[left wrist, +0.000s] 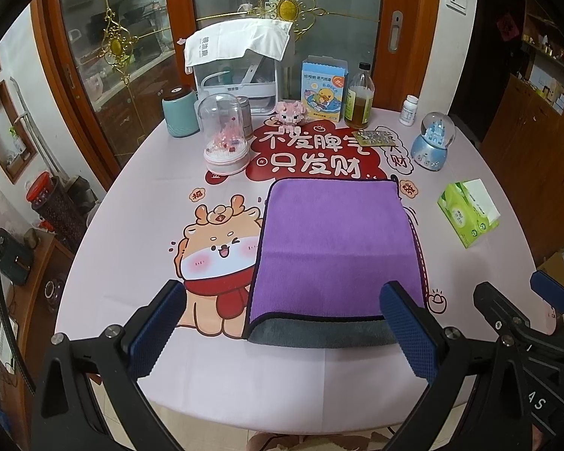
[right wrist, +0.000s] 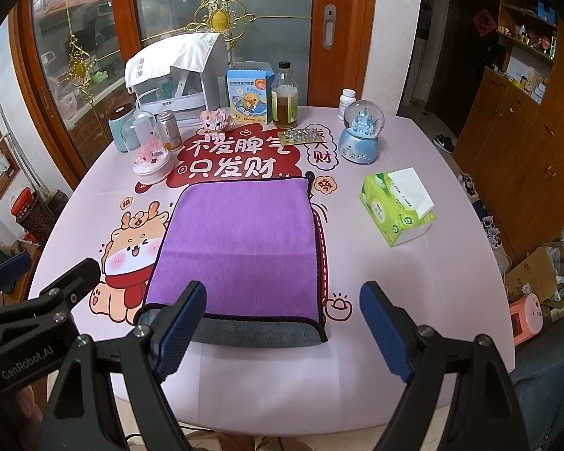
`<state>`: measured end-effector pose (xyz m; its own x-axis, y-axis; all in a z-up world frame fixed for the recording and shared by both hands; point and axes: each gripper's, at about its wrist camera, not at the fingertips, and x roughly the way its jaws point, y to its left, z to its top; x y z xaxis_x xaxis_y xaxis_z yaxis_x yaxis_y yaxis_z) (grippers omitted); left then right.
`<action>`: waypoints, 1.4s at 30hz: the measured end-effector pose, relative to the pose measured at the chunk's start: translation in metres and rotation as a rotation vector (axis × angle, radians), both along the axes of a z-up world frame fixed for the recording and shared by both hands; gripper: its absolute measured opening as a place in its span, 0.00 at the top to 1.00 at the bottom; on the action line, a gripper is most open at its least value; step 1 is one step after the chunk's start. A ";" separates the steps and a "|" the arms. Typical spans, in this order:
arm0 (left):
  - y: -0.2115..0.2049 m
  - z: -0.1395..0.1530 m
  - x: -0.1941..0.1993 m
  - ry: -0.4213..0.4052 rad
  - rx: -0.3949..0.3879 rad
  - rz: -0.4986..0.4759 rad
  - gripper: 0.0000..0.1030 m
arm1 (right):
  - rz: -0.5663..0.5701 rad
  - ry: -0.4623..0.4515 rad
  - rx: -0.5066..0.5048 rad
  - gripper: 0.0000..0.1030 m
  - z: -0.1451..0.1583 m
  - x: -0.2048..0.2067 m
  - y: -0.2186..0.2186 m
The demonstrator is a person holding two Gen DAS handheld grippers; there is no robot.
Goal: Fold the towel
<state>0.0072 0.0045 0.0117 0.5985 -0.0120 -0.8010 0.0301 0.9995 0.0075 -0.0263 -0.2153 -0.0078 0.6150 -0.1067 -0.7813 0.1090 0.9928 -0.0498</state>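
A purple towel with a grey underside and dark trim lies folded on the pink printed tablecloth; it also shows in the right wrist view. Its grey lower layer sticks out at the near edge. My left gripper is open and empty, above the towel's near edge, its right finger over the near right corner. My right gripper is open and empty, its left finger over the towel's near left corner. Each gripper shows at the side of the other's view.
A green tissue box lies right of the towel. At the back stand a snow globe, an oil bottle, a blue carton, a blister pack, a glass dome, a can and a teal cup.
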 end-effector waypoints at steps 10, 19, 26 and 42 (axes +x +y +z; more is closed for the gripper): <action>0.003 -0.003 0.002 -0.009 0.004 -0.008 0.01 | 0.022 0.007 0.001 0.18 -0.004 0.007 0.002; 0.020 0.000 0.024 -0.086 0.048 -0.014 0.01 | 0.023 -0.003 -0.018 0.18 -0.007 0.018 -0.011; 0.041 0.005 0.037 -0.117 0.021 -0.027 0.01 | 0.039 -0.031 -0.053 0.18 -0.006 0.026 -0.021; 0.065 -0.046 0.046 -0.061 0.038 -0.084 0.05 | 0.115 -0.019 -0.067 0.18 -0.042 0.039 -0.053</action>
<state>0.0537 0.0690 -0.0344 0.6447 -0.0346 -0.7637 0.1123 0.9924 0.0498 0.0124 -0.2686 -0.0499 0.6406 -0.0861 -0.7630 -0.0038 0.9933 -0.1153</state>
